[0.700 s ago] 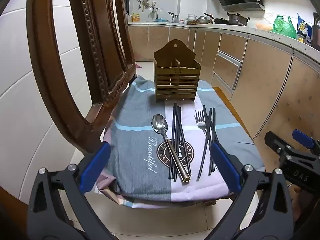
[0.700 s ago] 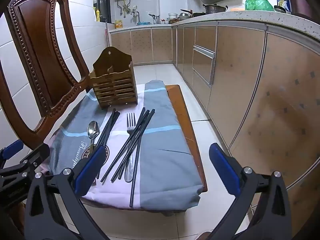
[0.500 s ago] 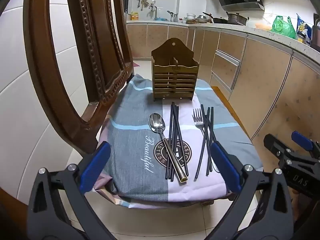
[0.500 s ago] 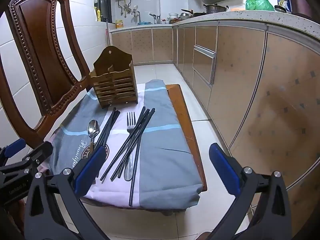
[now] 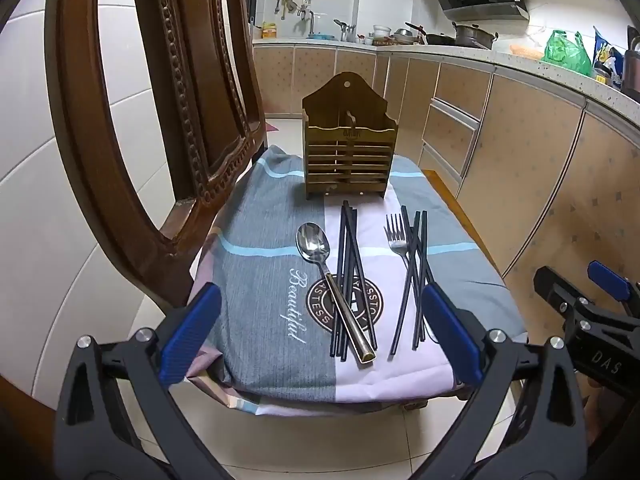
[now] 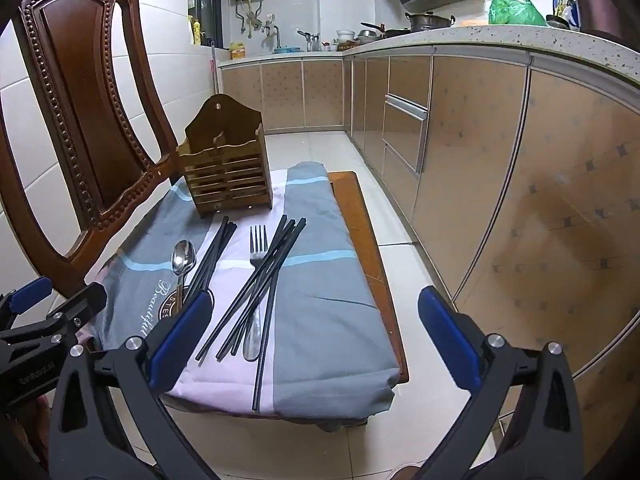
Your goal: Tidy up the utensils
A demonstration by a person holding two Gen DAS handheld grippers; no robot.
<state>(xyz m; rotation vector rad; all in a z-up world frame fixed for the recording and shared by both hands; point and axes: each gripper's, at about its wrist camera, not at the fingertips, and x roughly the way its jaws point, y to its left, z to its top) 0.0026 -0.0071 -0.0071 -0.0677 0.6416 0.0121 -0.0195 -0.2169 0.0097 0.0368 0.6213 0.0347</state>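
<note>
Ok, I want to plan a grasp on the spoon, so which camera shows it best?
The left wrist view: the spoon lies whole and unobstructed on the cloth, its handle over the left bunch of chopsticks. In the right wrist view only its bowl shows clearly; the right gripper's finger hides the handle's end.

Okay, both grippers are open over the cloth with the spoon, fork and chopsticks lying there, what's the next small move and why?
Probably lower the left gripper onto the spoon handle. Both grippers are open and empty, the wooden holder looks empty, and the spoon lies on top of the left chopstick bundle, right ahead of that gripper, so it seems easiest to lift first.
</note>
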